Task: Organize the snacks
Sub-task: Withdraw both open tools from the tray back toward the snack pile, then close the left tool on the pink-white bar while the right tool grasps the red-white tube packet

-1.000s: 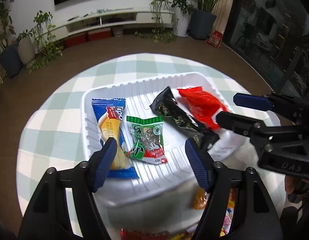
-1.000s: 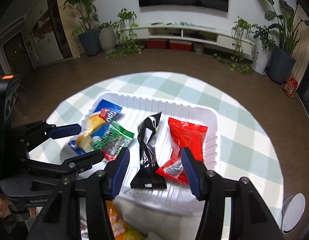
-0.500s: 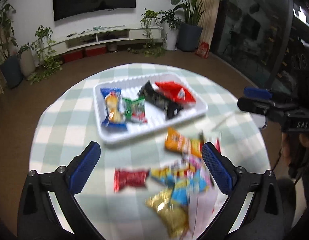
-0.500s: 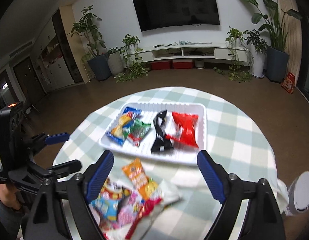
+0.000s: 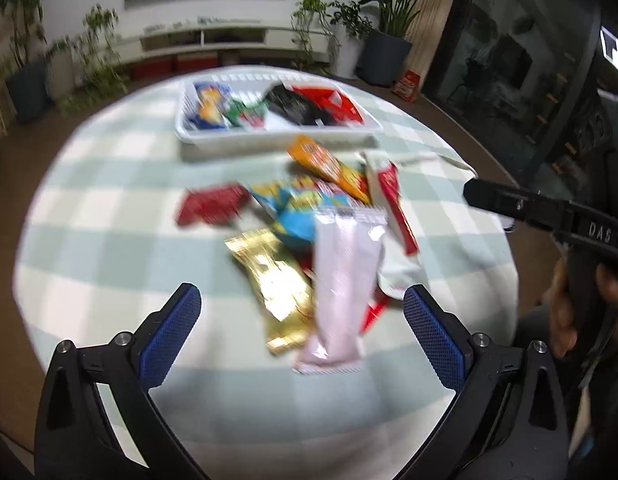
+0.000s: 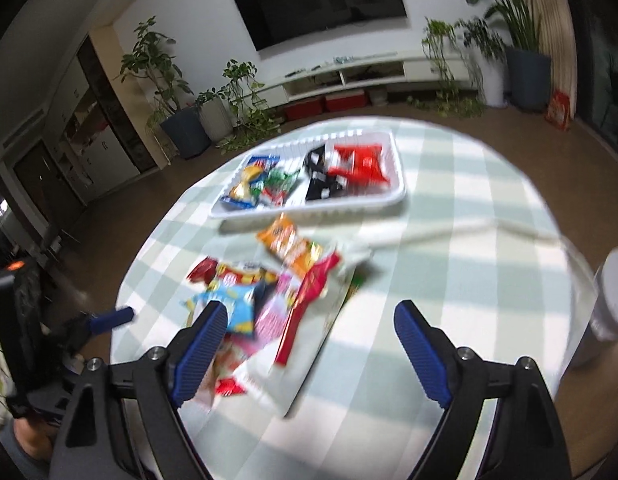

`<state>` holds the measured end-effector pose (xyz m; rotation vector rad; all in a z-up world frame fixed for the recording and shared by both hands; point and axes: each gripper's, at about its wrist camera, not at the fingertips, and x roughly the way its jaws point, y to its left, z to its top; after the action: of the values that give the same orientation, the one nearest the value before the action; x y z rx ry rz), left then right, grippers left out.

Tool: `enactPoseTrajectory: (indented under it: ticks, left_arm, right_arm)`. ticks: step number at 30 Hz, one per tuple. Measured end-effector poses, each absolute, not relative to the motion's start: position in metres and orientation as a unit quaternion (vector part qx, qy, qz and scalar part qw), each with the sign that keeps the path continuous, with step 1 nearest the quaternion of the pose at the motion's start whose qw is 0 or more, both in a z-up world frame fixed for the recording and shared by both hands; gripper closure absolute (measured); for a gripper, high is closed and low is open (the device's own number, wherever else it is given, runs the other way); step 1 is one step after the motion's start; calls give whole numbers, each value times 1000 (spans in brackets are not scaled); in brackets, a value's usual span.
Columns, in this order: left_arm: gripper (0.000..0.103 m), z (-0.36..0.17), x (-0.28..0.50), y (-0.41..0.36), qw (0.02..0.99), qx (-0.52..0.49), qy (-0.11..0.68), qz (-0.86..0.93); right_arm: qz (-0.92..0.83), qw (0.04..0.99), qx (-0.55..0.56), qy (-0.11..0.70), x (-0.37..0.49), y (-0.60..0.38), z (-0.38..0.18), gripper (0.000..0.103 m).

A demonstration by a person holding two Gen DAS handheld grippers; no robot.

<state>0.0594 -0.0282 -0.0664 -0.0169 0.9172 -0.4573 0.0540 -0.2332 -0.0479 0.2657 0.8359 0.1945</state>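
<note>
A white tray [image 5: 269,142] at the far side of the round checked table holds a blue-yellow packet [image 5: 209,106], a green one [image 5: 247,114], a black one [image 5: 297,108] and a red one [image 5: 333,104]; the tray also shows in the right wrist view [image 6: 309,210]. A loose pile lies nearer: an orange packet [image 5: 329,166], a dark red one [image 5: 211,208], a blue one [image 5: 301,216], a gold one [image 5: 277,284] and a pink-white one [image 5: 343,280]. My left gripper [image 5: 301,336] is open and empty over the near edge. My right gripper [image 6: 309,348] is open and empty above the pile [image 6: 269,292].
A white cylinder [image 6: 613,308] stands at the table's right edge in the right wrist view. A white strip [image 6: 429,234] lies across the cloth right of the pile. Potted plants, a TV and a low cabinet stand beyond the table.
Both grippers have pulled back and up from the tray to the near side of the table. The loose snack pile has come into view. Both stay open and empty.
</note>
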Motion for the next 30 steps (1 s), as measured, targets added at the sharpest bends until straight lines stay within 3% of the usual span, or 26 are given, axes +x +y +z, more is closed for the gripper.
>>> enactPoseTrajectory:
  ticks: [3,9,11,13,15,20,24,30]
  left_arm:
    - [0,-74,56,-40,868,2,436,-237]
    - [4,-79,58,-58,871,22,428,-240]
    - [13,-81,63,-58,869,19,433,-240]
    - [36,-82,66,-60,867,19,435,-242]
    - [47,-85,72,-61,864,23,440,-243]
    - [48,-93,75,-63,862,33,444,-241]
    - [67,-93,79,-60,860,26,446,-246]
    - [74,-91,77,-56,864,20,439,-247]
  right_arm:
    - [82,886,154,430,53,-236,-64,32]
    - [87,873,158,453,55,-230,-77,35]
    - [93,874,151,453,56,-224,-77,35]
    - [92,876,141,451,56,-220,-77,35]
    - [88,877,136,453,57,-219,-78,35]
    - [93,871,138,462,61,-219,-83,35]
    - [93,867,135,470,64,-217,-88,39]
    - [93,862,136,479,67,-217,-93,41]
